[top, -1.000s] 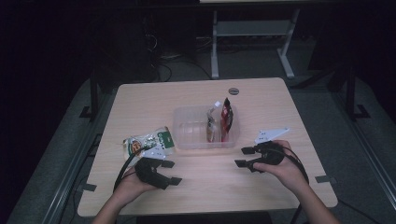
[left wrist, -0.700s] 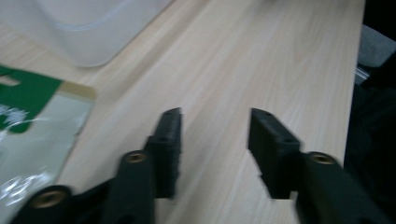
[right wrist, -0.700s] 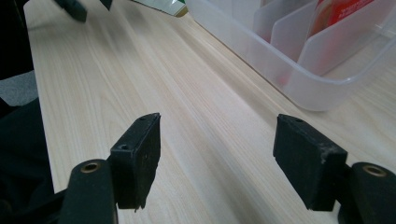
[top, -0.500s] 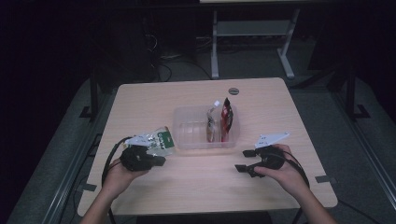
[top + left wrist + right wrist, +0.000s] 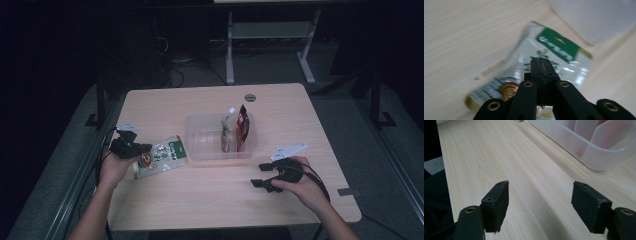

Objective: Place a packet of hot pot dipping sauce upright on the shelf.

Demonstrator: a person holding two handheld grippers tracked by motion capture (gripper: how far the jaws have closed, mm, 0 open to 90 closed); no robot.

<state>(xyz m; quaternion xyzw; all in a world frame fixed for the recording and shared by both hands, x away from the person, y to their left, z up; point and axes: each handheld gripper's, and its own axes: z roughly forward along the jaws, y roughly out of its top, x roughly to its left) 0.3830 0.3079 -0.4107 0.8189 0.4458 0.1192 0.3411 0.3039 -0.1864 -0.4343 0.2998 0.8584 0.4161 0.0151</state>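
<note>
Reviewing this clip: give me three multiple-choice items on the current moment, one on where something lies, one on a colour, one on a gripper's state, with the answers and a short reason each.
1. Where does the snack packet lie?
A. inside the clear bin
B. on the table, left of the clear bin
C. by the right gripper

2. What colour is the header strip of the packet?
A. green
B. blue
C. yellow

3. How do the right gripper's jaws stand?
A. shut on a pouch
B. shut with nothing between them
C. open over bare table

Answers:
1 B: the high view shows it flat on the table beside the clear bin, next to the left gripper.
2 A: the left gripper view shows a green strip with a hang hole.
3 C: the right gripper view shows only wood grain between the wide-apart jaws.
</note>
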